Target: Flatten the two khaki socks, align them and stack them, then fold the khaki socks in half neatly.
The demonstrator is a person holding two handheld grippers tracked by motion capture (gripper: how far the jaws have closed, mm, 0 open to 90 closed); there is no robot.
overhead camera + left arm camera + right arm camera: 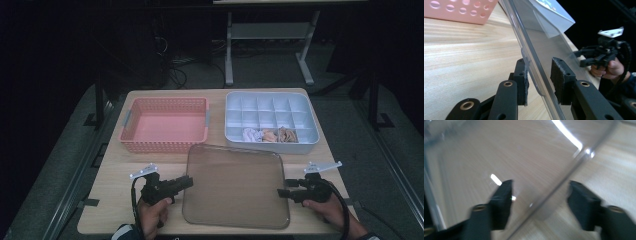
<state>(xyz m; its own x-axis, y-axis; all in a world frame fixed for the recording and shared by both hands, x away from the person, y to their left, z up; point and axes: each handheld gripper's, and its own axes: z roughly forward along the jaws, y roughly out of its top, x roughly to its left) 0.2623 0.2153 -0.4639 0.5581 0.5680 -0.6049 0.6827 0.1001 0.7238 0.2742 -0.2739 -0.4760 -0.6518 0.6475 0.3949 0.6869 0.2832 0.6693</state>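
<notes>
A clear, smoke-tinted plastic lid [235,185] lies on the wooden table [112,200] in front of me. My left gripper [190,181] is at the lid's left edge. In the left gripper view its jaws [540,72] stand on either side of the lid's rim [524,42], pads against it, and the lid looks tilted. My right gripper [281,191] is at the lid's right edge. In the blurred right gripper view its jaws [540,192] stand wide apart, with the lid's rim [564,180] running between them and touching neither pad.
A pink perforated basket [165,125] stands at the back left, empty. A white divided box [270,117] stands at the back right, with crumpled items in its front compartments. The lid's far edge lies close to both. A metal stand [270,35] is beyond the table.
</notes>
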